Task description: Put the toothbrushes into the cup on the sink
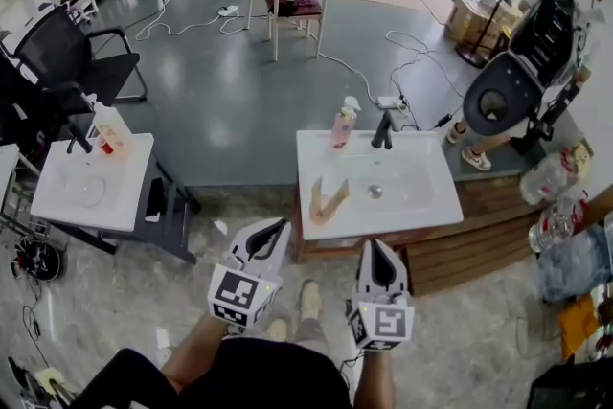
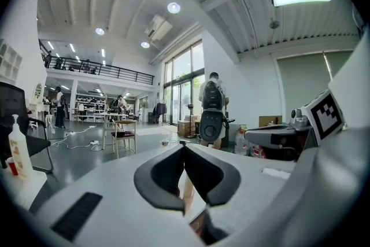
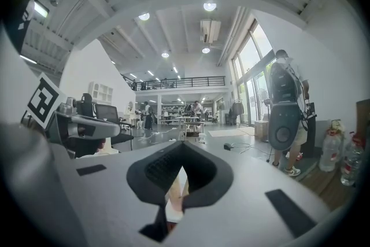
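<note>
Two tan wooden toothbrushes (image 1: 326, 199) lie crossed on the left part of the white sink (image 1: 421, 196), left of the drain. A pink bottle with a white pump top (image 1: 343, 124) stands at the back rim beside the black faucet (image 1: 382, 129). I cannot make out a cup. My left gripper (image 1: 278, 227) and right gripper (image 1: 374, 249) hover side by side just short of the sink's front edge, both shut and empty. In the left gripper view the jaws (image 2: 184, 146) meet with nothing between them. The right gripper view shows the same shut jaws (image 3: 182, 144).
The sink rests on a low wooden platform (image 1: 479, 235). A second white basin top (image 1: 91, 187) with a bottle (image 1: 110, 131) stands at the left, behind it a black chair (image 1: 67, 53). Plastic bottles (image 1: 556, 177) and a person (image 1: 517, 81) are at the right.
</note>
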Action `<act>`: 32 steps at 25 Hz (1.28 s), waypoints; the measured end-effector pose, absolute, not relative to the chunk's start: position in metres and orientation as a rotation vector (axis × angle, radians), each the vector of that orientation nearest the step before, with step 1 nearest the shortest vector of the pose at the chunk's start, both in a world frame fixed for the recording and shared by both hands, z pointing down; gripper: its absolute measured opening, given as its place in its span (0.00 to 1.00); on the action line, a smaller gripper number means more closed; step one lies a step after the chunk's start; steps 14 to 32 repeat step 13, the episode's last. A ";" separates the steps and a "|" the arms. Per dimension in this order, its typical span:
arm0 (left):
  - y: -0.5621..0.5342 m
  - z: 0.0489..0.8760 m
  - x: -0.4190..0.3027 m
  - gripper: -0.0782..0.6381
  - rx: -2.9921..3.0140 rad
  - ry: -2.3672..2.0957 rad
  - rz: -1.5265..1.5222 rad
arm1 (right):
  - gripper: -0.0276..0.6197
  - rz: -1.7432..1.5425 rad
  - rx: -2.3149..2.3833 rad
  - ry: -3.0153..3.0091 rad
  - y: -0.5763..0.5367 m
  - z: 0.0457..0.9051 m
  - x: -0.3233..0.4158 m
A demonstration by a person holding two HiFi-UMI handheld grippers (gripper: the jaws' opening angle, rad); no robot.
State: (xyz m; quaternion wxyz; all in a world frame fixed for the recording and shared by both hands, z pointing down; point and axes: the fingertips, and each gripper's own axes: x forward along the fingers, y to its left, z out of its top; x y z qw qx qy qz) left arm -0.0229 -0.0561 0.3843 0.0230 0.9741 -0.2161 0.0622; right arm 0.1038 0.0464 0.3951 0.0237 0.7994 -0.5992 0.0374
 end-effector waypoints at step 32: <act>-0.054 0.387 -0.023 0.12 3.013 -0.662 0.206 | 0.04 0.107 2.473 -1.858 0.047 0.395 0.104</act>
